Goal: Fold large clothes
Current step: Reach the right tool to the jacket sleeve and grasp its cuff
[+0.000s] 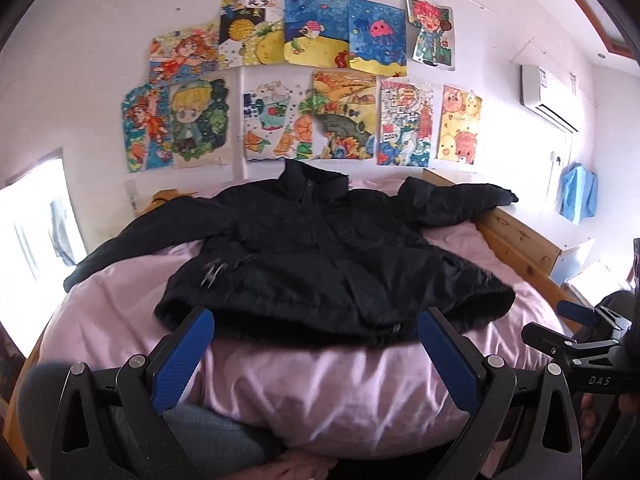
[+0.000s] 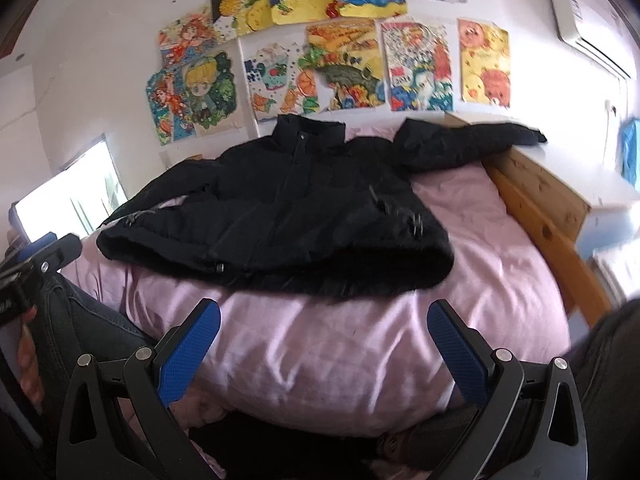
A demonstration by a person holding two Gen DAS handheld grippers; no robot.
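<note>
We count one black jacket (image 1: 312,256), one bed with a pink sheet (image 1: 320,384) and two grippers. On the wall behind the bed hang eleven children's drawings (image 1: 304,80), five in the upper row and six below (the right wrist view cuts off the top row, so we counted in the left one). There is also one air conditioner (image 1: 548,96) high on the wall at the right, and one wooden bed frame (image 1: 516,248) along the right side.

Our left gripper (image 1: 316,336) is held low at the near end of the bed, pointing along the mattress toward the wall, its blue-padded fingers (image 1: 180,360) spread wide with nothing between them. Its fingertips reach the near hem of the jacket in the view, though we cannot tell whether they touch it. Our right gripper (image 2: 324,332) is held just as low and level, also spread wide and holding nothing, a little short of the hem over bare sheet.

The jacket lies front up on the sheet, collar toward the wall and hem toward us. The closure runs down the middle. Both sleeves are spread outward; the right-hand one reaches over the wooden frame. The fabric looks puffy and rumpled, and the hem bulges up at the right.
</note>
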